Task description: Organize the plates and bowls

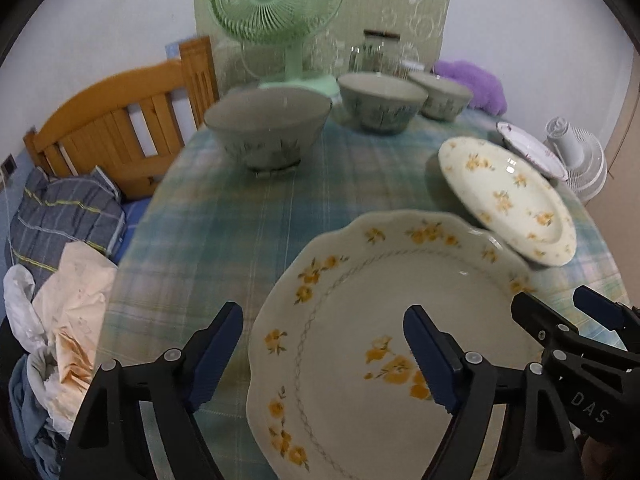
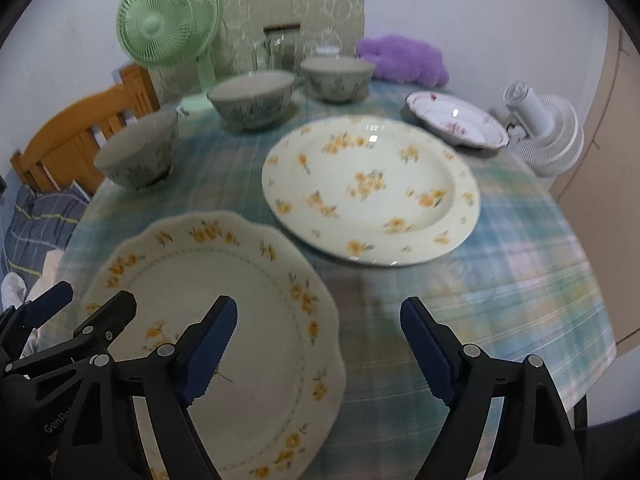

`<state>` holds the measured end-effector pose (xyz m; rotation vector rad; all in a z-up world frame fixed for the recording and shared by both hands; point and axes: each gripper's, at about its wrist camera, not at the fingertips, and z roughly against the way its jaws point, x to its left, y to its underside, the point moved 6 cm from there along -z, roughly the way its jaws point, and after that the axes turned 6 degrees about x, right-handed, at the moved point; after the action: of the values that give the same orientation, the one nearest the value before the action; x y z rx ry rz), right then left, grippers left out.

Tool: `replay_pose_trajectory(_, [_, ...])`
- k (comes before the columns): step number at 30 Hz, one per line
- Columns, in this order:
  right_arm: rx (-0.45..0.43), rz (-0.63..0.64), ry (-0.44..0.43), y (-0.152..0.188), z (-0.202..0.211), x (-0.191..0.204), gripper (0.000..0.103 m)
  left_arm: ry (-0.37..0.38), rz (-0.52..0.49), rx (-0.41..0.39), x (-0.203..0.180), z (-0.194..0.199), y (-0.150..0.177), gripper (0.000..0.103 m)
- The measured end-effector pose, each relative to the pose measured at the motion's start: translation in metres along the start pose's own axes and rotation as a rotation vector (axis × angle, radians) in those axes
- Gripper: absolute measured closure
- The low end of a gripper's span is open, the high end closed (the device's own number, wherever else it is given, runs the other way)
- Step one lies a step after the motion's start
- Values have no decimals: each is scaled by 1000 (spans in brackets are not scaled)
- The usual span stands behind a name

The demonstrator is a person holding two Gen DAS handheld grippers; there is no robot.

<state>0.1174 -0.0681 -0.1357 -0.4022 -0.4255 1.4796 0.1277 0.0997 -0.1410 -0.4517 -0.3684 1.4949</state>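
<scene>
Left claw [image 1: 322, 356]: spread wide and holding nothing; its left finger hangs over the plaid cloth, its right finger over the scalloped plate.
Right claw [image 2: 318, 350]: spread wide, pinching nothing; left finger above the scalloped plate's right part, right finger above bare cloth.
Scalloped plate [image 1: 360, 320]: cream with yellow flowers and a wavy rim, lying flat at the near edge of the bench, under both claws.
Round plate [image 2: 370, 190]: cream, yellow flowers scattered over it, flat on the cloth just beyond the scalloped plate; whether the rims touch cannot be told.
Pink-flowered plate [image 2: 456, 124]: white, wavy rim, near the bench's far right edge, apart from the round plate.
Bowls: three grey-green ones in a row along the far left side, all upright; nearest bowl [image 2: 138, 154], middle bowl [image 2: 250, 100], far bowl [image 2: 338, 78], each standing apart from the next.
Bench [image 2: 520, 260]: round, covered with a blue-green plaid cloth.
Green fan [image 2: 168, 16]: stands at the back of the bench, behind the bowls.
Purple fluffy thing [image 2: 402, 58]: at the back right of the bench.
White fan [image 2: 544, 132]: off the bench, to the right.
Wooden bed frame [image 1: 116, 128]: left of the bench.
</scene>
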Motion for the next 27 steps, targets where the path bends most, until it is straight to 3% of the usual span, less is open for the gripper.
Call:
replay_pose_trajectory(11, [124, 14, 4, 10, -41, 11, 29, 34, -16, 65, 2, -25, 1, 28])
replay_pose_trajectory(14, [115, 10, 7, 9, -42, 14, 30, 47, -18, 85, 3, -30, -1, 32])
replay_pose_trajectory(16, [116, 15, -9, 7, -43, 19, 34, 45, -35, 89, 2, -31, 0, 32])
replay_pose_trajectory(27, [145, -3, 13, -1, -30, 21, 35, 69, -64, 110, -1, -14, -9, 31])
